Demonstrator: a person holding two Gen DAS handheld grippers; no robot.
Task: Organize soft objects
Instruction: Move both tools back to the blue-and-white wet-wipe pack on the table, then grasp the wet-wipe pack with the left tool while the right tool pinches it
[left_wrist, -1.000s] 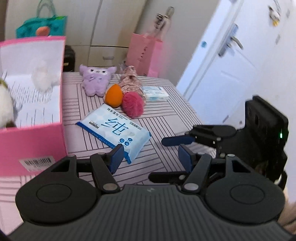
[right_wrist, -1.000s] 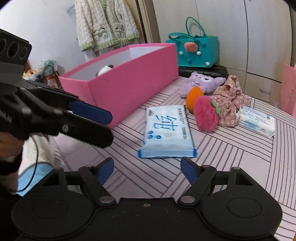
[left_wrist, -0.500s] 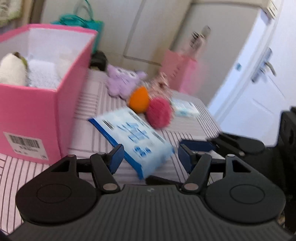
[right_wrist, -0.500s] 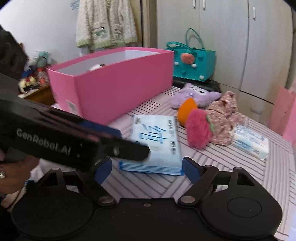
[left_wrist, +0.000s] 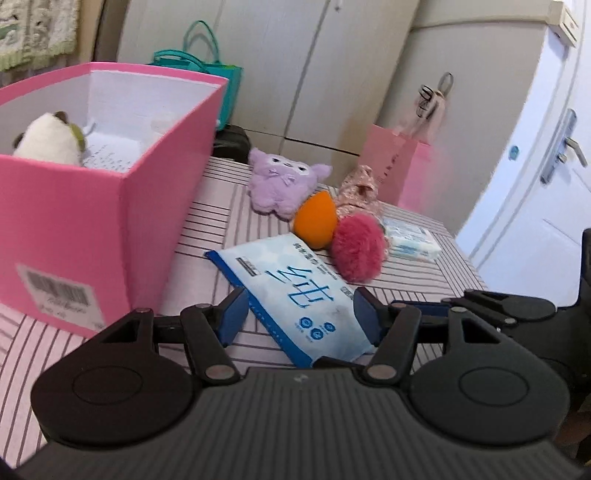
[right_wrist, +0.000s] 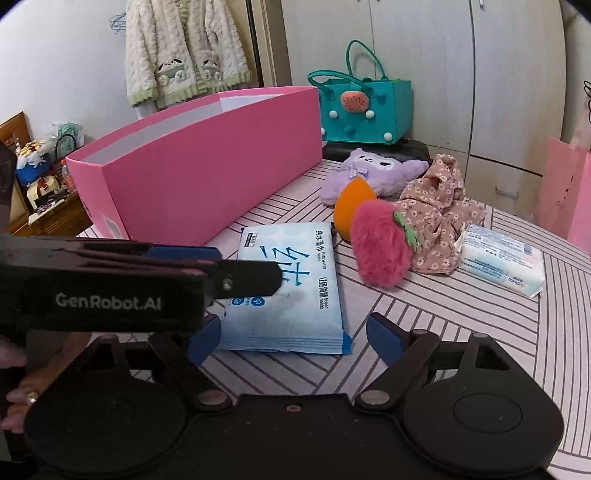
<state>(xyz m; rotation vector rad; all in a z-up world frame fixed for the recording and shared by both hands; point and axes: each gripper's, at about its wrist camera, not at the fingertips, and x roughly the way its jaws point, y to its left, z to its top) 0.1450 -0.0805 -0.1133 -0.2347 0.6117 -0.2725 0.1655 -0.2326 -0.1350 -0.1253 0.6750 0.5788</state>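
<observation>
A blue wipes pack (left_wrist: 295, 291) lies flat on the striped table (left_wrist: 207, 236), beside the pink box (left_wrist: 74, 229). My left gripper (left_wrist: 299, 319) hangs low over the pack's near end; its jaws are closing with the pack between them, and the pads do not press on it. My right gripper (right_wrist: 293, 338) faces the same pack (right_wrist: 291, 288) from the other side, its jaws opening with the pack's near edge between the fingertips, untouched. Behind lie a purple plush (left_wrist: 280, 181), an orange sponge (left_wrist: 316, 221), a pink furry strawberry (left_wrist: 356, 251) and a floral cloth (left_wrist: 358, 192). A white plush (left_wrist: 48, 144) sits in the box.
A small tissue pack (right_wrist: 502, 262) lies near the table's right edge. A teal bag (right_wrist: 362, 110) stands behind the box, a pink paper bag (left_wrist: 402, 170) beyond the table, a white door (left_wrist: 546, 184) at right. A hand (right_wrist: 18, 402) holds the left gripper.
The left gripper sank and turned; the wipes pack came between its fingers and the box now shows from the side. The right gripper edged closer to the pack, its jaws a little wider.
</observation>
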